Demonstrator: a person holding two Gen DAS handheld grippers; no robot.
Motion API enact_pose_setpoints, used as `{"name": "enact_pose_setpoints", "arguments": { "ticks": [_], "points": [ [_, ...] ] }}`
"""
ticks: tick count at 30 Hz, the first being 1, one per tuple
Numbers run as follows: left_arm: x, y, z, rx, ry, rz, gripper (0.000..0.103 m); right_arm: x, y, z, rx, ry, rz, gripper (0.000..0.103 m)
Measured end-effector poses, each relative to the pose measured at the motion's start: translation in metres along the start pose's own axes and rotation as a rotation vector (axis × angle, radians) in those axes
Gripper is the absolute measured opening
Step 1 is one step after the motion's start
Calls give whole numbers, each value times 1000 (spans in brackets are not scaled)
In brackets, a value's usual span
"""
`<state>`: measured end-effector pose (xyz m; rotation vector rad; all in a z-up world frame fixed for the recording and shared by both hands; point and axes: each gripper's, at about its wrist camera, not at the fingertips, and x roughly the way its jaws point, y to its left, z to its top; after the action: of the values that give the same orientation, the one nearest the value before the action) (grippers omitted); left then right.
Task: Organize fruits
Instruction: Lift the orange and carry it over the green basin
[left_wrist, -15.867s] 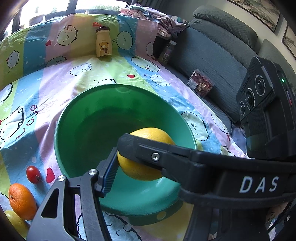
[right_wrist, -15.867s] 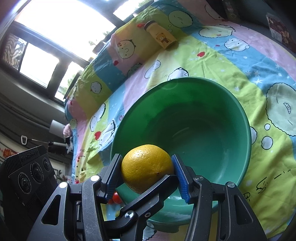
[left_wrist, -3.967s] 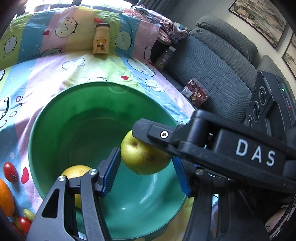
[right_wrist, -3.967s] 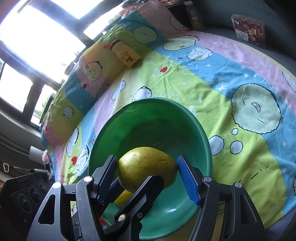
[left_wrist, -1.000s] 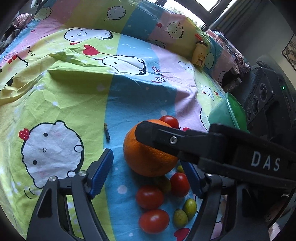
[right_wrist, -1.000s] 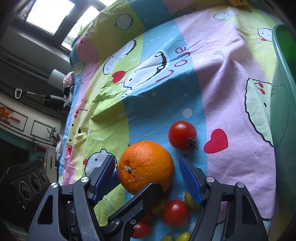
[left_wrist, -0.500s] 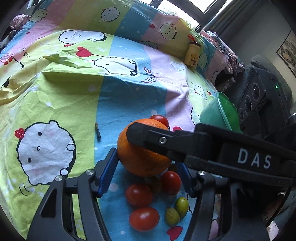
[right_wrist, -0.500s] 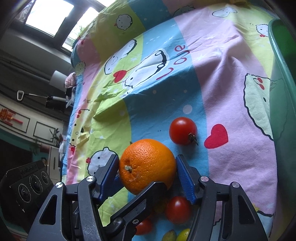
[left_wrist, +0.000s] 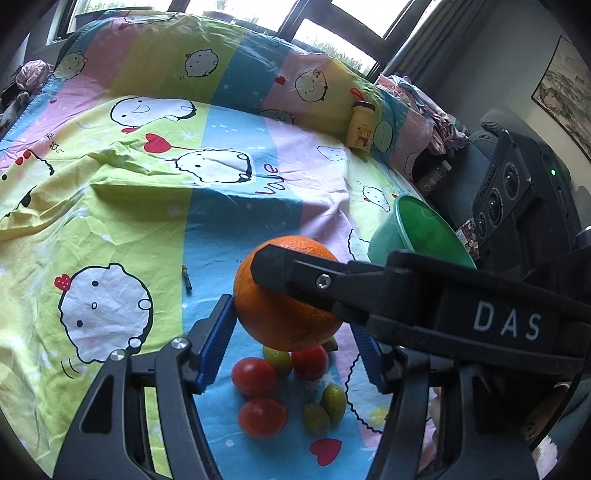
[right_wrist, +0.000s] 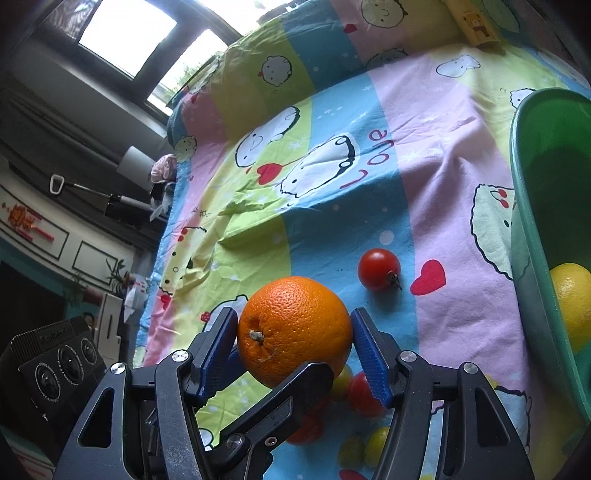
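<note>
Right wrist view: orange (right_wrist: 294, 329) clamped between the blue pads of the right gripper (right_wrist: 294, 347), stem scar facing the camera and a bit left — round fruit, no real long axis. It sits clear above the cartoon bedsheet (right_wrist: 332, 177), small fruit visible under it. Left gripper (left_wrist: 291, 332) also has the orange (left_wrist: 286, 295) between its fingers (left_wrist: 218, 339); left pad touches the peel, the right pad is mostly hidden behind the other tool's black arm, so both grippers are clenched on the same orange, from crossing directions. Both tools tilt downward toward the bed.

Left wrist view — below the orange lie red cherry tomatoes (left_wrist: 254, 376) and small green fruits (left_wrist: 333, 398) in a loose cluster on a blue stripe. One more cherry tomato (right_wrist: 378, 268) sits apart, beside a red heart print. Green bowl (right_wrist: 546, 229) at right edge of the right view, a yellow fruit (right_wrist: 570, 295) inside. Yellow bear bottle (left_wrist: 361, 127) stands upright far back against the raised sheet.
</note>
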<state>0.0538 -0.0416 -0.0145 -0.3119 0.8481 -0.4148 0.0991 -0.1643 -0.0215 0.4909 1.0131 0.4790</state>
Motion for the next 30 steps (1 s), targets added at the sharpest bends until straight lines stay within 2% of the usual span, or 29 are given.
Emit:
{"name": "enact_pose_setpoints", "arguments": {
  "ticks": [17, 30],
  "points": [
    [-18, -31, 4, 78, -73, -21, 61, -41, 8, -5, -22, -111, 16, 65],
    [-14, -71, 18, 168, -92, -64, 61, -84, -7, 3, 0, -215, 10, 65]
  ]
}}
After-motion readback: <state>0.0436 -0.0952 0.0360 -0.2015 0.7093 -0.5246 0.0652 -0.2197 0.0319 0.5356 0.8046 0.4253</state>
